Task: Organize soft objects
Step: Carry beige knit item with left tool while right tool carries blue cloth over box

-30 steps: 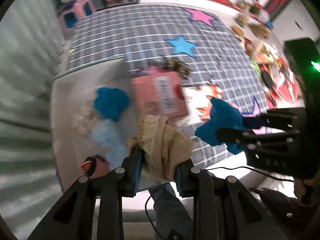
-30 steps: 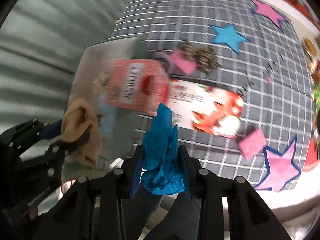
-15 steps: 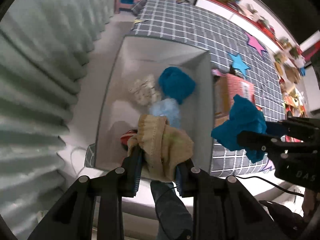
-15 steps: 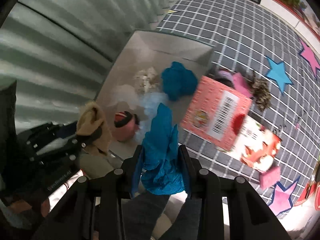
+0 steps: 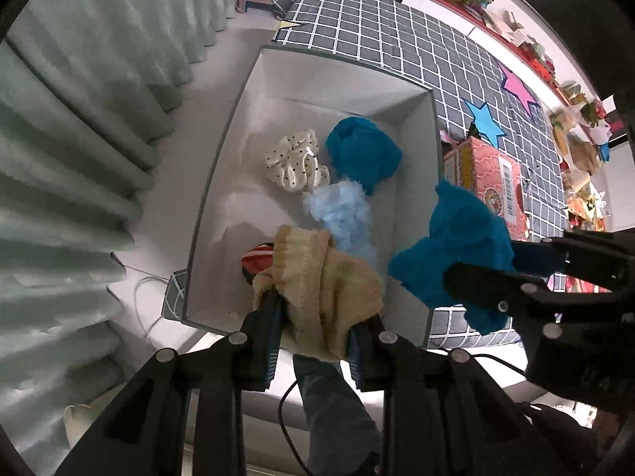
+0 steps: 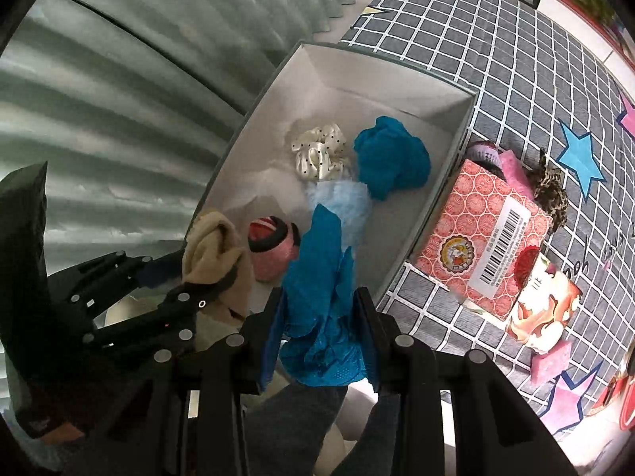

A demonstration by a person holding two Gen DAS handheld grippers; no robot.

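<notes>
Over the near end of the white box (image 5: 238, 127), which already holds a blue cloth (image 5: 363, 152), a dotted scrunchie (image 5: 295, 160), a pale fluffy piece (image 5: 343, 214) and a red-striped item (image 5: 258, 258), the left gripper (image 5: 315, 341) clenches a tan sock (image 5: 325, 285), and the right gripper (image 6: 319, 337) clenches a blue glove (image 6: 321, 289) near the box's right wall. Risk: released there, the glove may drape over that wall or snag a pad.

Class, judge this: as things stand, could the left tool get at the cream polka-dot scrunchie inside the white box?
Probably not yet. The left tool is shut on a beige knitted cloth, so its jaws are occupied. The cream polka-dot scrunchie lies uncovered in the open white box.
</notes>
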